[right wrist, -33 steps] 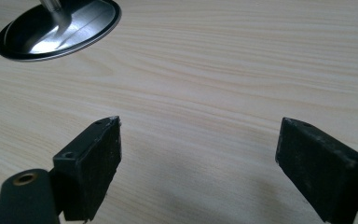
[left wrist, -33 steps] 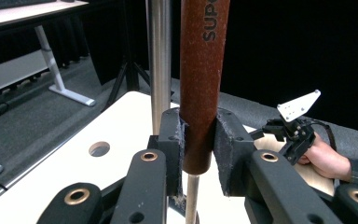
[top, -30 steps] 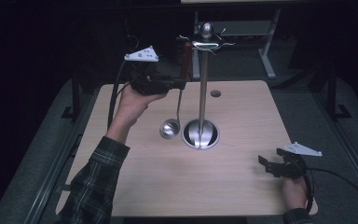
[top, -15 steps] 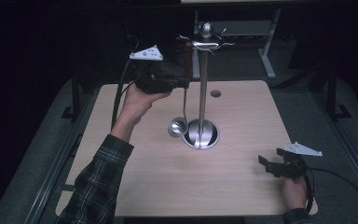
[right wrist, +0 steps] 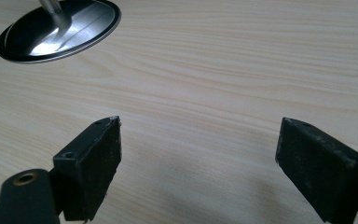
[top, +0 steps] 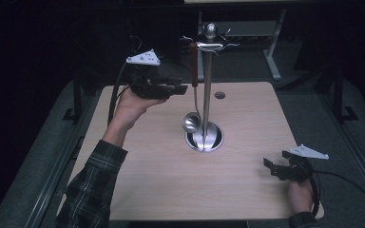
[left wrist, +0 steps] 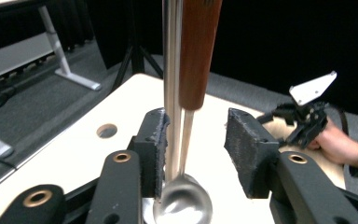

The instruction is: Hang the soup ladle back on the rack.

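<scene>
A steel utensil stand rises from a round base at the middle of the wooden table. A ladle with a dark wooden handle hangs from a hook at the stand's top, its bowl just above the base. My left gripper hovers level just left of the handle. Its jaws have just been opening and now stand open; in the left gripper view the ladle and the stand's pole lie between them, with no pad pressing. My right gripper rests open at the table's front right, empty.
A small round hole is in the tabletop behind the stand. The stand's shiny base lies ahead and left of the right jaws. Dark floor and a metal frame surround the table. The far hand's gripper appears beyond the left jaws.
The left gripper carried the ladle right to the stand, then its jaws opened and let go of the handle. The ladle now hangs beside the pole. The right gripper has not moved.
</scene>
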A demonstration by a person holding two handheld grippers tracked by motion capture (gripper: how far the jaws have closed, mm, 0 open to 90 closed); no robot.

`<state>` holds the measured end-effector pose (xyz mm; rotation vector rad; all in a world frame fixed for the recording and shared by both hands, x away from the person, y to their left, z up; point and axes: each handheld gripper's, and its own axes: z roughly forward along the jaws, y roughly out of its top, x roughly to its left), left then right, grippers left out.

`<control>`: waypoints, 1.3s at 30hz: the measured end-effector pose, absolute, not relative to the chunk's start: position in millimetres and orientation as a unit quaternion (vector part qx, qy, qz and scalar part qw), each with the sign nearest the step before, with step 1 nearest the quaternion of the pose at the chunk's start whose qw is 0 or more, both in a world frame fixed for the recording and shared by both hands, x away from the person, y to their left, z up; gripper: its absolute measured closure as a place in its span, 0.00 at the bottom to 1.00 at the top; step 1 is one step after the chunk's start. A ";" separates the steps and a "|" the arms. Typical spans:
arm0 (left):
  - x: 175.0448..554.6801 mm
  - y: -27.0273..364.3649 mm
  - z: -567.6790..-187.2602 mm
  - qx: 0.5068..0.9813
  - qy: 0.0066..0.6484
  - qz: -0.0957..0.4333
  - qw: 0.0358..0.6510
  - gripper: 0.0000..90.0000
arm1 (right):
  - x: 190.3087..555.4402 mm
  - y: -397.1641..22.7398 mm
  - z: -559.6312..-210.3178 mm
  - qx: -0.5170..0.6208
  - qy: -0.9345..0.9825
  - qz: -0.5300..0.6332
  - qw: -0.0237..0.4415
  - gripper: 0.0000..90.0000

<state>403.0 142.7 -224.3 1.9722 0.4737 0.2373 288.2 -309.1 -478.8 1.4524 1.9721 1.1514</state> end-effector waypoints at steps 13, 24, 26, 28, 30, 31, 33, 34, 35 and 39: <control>381.2 172.9 -261.1 0.849 0.221 0.119 0.464 0.50 | 289.0 -308.4 -479.0 0.523 0.714 0.412 0.217 0.15; 356.8 197.8 -310.8 0.861 0.244 0.118 0.430 0.45 | 289.2 -307.8 -478.9 0.523 0.716 0.409 0.217 0.15; 352.0 203.1 -322.1 0.863 0.251 0.117 0.423 0.45 | 289.0 -307.3 -478.7 0.524 0.716 0.408 0.217 0.15; 346.1 211.9 -338.7 0.864 0.261 0.113 0.416 0.45 | 289.0 -307.2 -478.8 0.524 0.716 0.408 0.217 0.15; 344.0 214.7 -344.0 0.863 0.265 0.111 0.416 0.45 | 289.0 -307.2 -478.9 0.523 0.716 0.408 0.218 0.15; 343.0 216.8 -347.8 0.863 0.267 0.111 0.415 0.45 | 289.0 -307.2 -478.9 0.523 0.716 0.408 0.218 0.15; 338.5 222.4 -357.7 0.865 0.271 0.115 0.407 0.45 | 289.2 -307.2 -478.9 0.522 0.717 0.407 0.219 0.15; 334.1 226.6 -366.2 0.863 0.275 0.116 0.406 0.44 | 289.1 -307.1 -479.0 0.522 0.717 0.407 0.220 0.15; 334.1 226.6 -366.2 0.863 0.275 0.116 0.406 0.44 | 289.1 -307.1 -479.0 0.522 0.717 0.407 0.220 0.15; 323.8 233.7 -383.8 0.868 0.277 0.117 0.395 0.42 | 289.1 -307.1 -479.0 0.521 0.717 0.407 0.220 0.15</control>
